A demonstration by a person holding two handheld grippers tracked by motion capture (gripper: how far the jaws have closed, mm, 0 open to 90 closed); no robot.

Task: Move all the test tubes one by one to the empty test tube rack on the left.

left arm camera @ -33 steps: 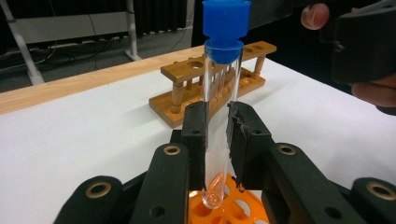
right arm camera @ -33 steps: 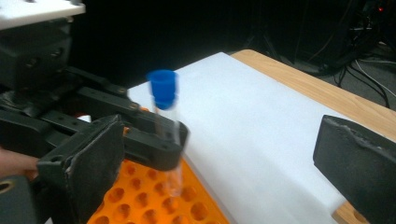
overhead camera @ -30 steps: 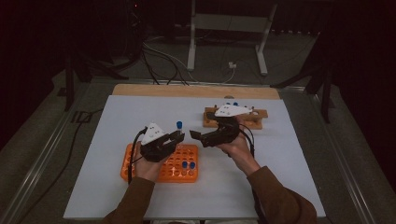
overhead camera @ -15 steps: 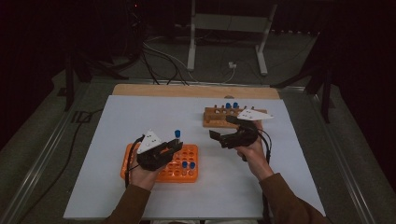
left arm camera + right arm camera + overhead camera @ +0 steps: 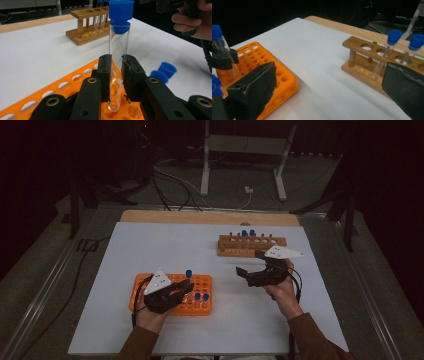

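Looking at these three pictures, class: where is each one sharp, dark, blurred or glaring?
High view: table lit, room behind dark. Left gripper view: test tube sharp with an orange glint low down; wooden rack softer. Right gripper view: own black jaws blurred, orange rack clearer, background black.

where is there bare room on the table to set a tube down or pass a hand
Free: the white sheet left of the wooden rack and behind the orange rack, and the strip between the two racks. Crowded: over the orange rack, where the left gripper holds a capped tube, and around the right gripper.
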